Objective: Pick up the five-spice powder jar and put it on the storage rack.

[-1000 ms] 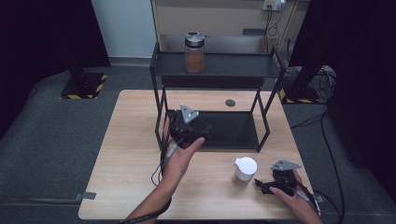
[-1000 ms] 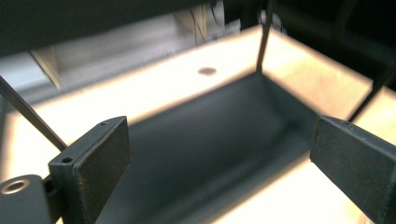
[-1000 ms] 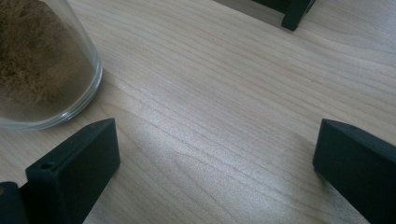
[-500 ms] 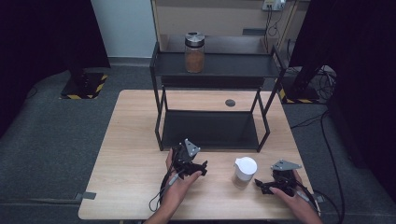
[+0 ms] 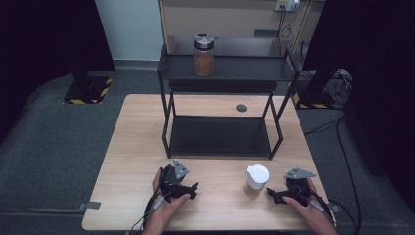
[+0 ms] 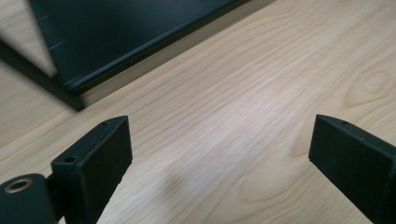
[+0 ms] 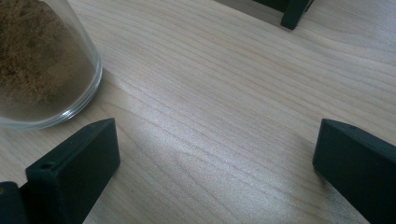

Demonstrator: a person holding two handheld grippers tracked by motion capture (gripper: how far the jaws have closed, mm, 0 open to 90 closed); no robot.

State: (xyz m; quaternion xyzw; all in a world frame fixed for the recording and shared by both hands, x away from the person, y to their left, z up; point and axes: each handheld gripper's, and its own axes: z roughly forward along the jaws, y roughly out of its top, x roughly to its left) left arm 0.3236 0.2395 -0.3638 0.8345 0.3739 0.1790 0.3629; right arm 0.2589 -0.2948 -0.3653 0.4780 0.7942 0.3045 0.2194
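On the top shelf one jar [image 5: 204, 55] sits — white-lidded jar [image 5: 256, 180] waits beside the empty, open right gripper [image 5: 278, 196]; left gripper [image 5: 188, 190] open too.

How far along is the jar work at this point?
One jar stands on the rack's top shelf, so that part looks done. The white-lidded jar stands on the table, ungripped. Both the left gripper and right gripper are open and empty; shelving it likely remains.

You are working in a lab-style recording booth: black curtains [image 5: 44, 44] flank the wooden counter [image 5: 132, 142], with hazard-taped stand feet [image 5: 88, 93] and cables [image 5: 342, 88] beside it.
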